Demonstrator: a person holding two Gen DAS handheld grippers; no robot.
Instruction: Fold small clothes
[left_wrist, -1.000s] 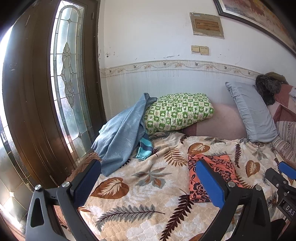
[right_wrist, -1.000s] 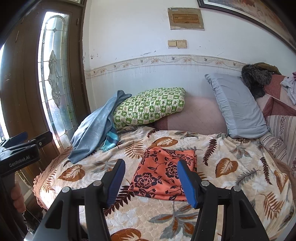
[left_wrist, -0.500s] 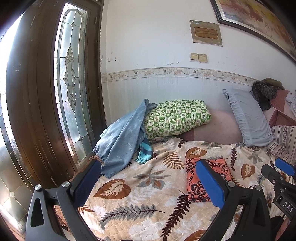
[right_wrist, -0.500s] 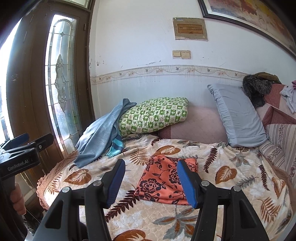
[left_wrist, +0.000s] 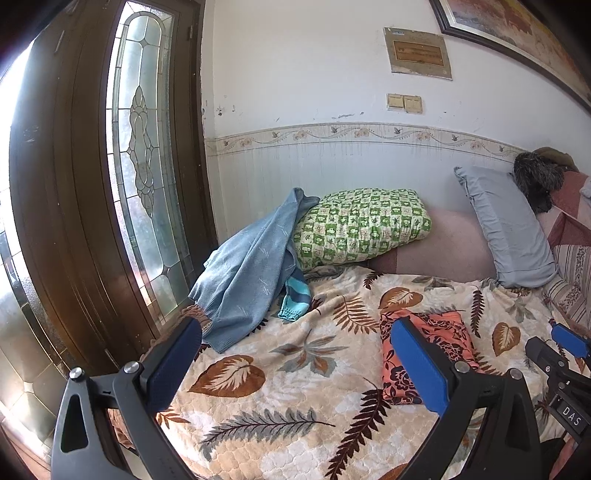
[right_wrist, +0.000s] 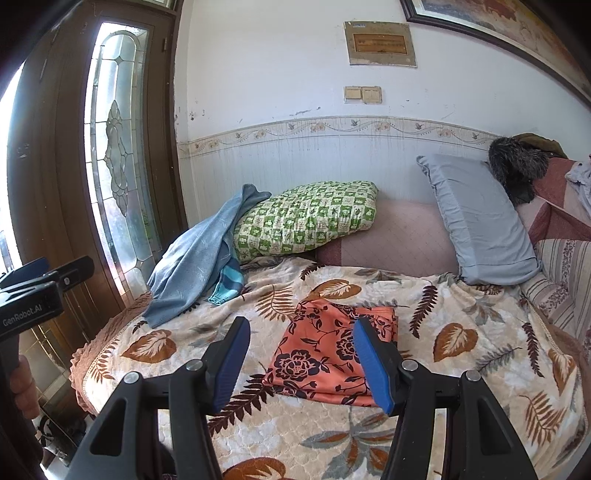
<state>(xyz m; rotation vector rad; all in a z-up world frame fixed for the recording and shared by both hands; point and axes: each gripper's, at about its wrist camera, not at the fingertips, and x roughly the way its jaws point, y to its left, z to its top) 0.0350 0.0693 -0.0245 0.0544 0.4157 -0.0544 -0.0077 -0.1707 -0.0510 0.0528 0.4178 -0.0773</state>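
Observation:
An orange garment with dark flowers (right_wrist: 325, 354) lies folded flat on the leaf-patterned bed cover (right_wrist: 480, 369); it also shows in the left wrist view (left_wrist: 443, 332). My right gripper (right_wrist: 301, 363) is open and empty, held above the bed's front edge just short of the garment. My left gripper (left_wrist: 295, 369) is open and empty, off to the garment's left above the cover (left_wrist: 258, 424). A light blue garment (left_wrist: 243, 273) lies crumpled at the bed's far left over a turquoise striped piece (left_wrist: 295, 299).
A green checked pillow (right_wrist: 306, 221) and a grey pillow (right_wrist: 476, 221) lean against the wall. A dark furry thing (right_wrist: 517, 170) sits on striped bedding at the right. A wooden door with leaded glass (left_wrist: 140, 166) stands left of the bed.
Both grippers have drawn back and risen from the bed, so the garment looks smaller and more wall shows. Both stay open. The clothes have not moved.

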